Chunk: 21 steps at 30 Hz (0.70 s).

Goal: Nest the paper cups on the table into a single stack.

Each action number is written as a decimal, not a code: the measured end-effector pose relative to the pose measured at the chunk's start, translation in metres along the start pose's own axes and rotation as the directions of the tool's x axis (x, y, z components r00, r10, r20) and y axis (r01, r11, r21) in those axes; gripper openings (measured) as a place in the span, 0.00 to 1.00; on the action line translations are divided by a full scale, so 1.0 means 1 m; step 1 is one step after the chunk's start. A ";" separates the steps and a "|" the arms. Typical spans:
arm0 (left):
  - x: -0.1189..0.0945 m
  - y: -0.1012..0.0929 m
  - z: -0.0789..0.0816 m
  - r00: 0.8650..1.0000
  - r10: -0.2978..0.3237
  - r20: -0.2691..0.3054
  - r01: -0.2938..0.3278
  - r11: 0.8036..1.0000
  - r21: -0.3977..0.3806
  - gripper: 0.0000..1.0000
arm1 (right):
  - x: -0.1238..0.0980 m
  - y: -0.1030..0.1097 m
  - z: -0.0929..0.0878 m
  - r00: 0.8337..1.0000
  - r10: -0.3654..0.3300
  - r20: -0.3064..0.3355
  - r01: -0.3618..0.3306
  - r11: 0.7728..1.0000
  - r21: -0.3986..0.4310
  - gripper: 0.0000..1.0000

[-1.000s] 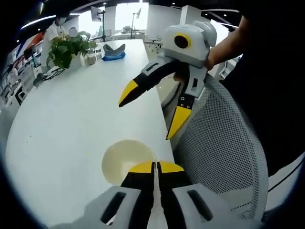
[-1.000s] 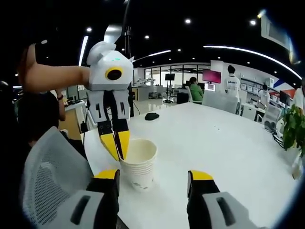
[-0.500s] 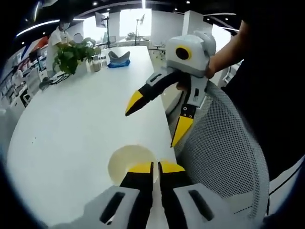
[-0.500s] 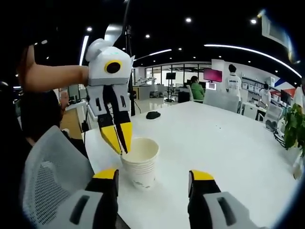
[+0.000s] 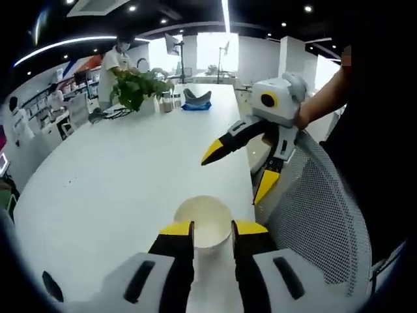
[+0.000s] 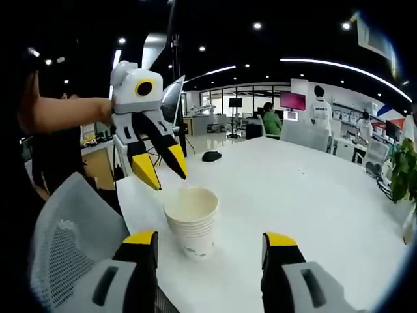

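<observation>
A stack of nested cream paper cups [image 6: 191,222] stands upright near the edge of the white table [image 6: 300,189]. My left gripper [image 6: 163,173] hangs open just above and behind the stack's rim, touching nothing. In the left gripper view the stack [image 5: 203,220] sits right in front of my left gripper [image 5: 214,229], whose yellow tips are parted on either side of it. My right gripper [image 5: 239,173] is open in the air past the stack, by the table edge. In its own view the right gripper [image 6: 210,239] is open with the stack ahead of it, between the lines of its jaws.
A grey mesh chair [image 5: 319,222] stands against the table edge beside the stack. A potted plant [image 5: 135,88] and a blue-grey bundle [image 5: 195,101] sit at the table's far end. A black mouse [image 6: 210,156] lies farther along. People stand and sit in the office behind.
My left gripper was shut on the stack's rim; it has opened, let go and drawn back above the cups. The right gripper stayed open and pulled slightly away.
</observation>
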<state>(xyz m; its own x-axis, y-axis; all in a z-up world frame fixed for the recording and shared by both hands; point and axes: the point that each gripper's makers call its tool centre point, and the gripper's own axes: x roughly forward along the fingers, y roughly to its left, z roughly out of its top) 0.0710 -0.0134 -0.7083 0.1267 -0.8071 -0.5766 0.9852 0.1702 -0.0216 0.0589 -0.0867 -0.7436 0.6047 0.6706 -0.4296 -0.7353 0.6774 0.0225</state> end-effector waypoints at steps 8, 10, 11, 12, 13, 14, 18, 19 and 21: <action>0.001 0.000 -0.017 0.998 0.060 0.007 -0.060 0.997 -0.042 0.36 | 0.006 0.001 -0.003 0.998 0.047 -0.031 -0.048 0.998 -0.029 0.65; 0.003 0.001 -0.020 0.997 0.076 0.013 -0.075 0.996 -0.050 0.39 | 0.009 0.002 -0.001 0.998 0.058 -0.033 -0.060 0.998 -0.032 0.65; 0.005 0.002 -0.023 0.996 0.089 0.016 -0.088 0.995 -0.054 0.40 | 0.010 0.002 -0.001 0.997 0.063 -0.033 -0.064 0.997 -0.033 0.65; 0.007 0.004 -0.025 0.995 0.098 0.018 -0.097 0.994 -0.057 0.42 | 0.012 0.003 0.000 0.997 0.069 -0.033 -0.070 0.997 -0.035 0.65; 0.009 0.005 -0.028 0.994 0.108 0.020 -0.106 0.992 -0.062 0.43 | 0.013 0.003 0.001 0.997 0.071 -0.033 -0.072 0.997 -0.036 0.65; 0.010 0.005 -0.030 0.994 0.112 0.018 -0.111 0.992 -0.064 0.45 | 0.015 0.004 0.001 0.996 0.076 -0.034 -0.078 0.996 -0.037 0.65; 0.019 0.006 -0.038 0.993 0.119 0.011 -0.118 0.991 -0.065 0.46 | 0.023 0.006 0.003 0.995 0.098 -0.035 -0.099 0.994 -0.039 0.64; 0.021 0.006 -0.040 0.993 0.118 0.009 -0.117 0.991 -0.066 0.46 | 0.024 0.007 0.003 0.994 0.102 -0.035 -0.104 0.994 -0.039 0.64; 0.026 0.007 -0.043 0.993 0.120 0.008 -0.119 0.991 -0.066 0.46 | 0.028 0.008 0.005 0.993 0.113 -0.034 -0.114 0.993 -0.039 0.64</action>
<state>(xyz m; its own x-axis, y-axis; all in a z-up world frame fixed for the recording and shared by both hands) 0.0762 -0.0089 -0.7585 0.2447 -0.7855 -0.5685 0.9532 0.3022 -0.0071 0.0709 -0.0609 -0.7513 0.5072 0.7321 -0.4548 -0.8107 0.5843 0.0364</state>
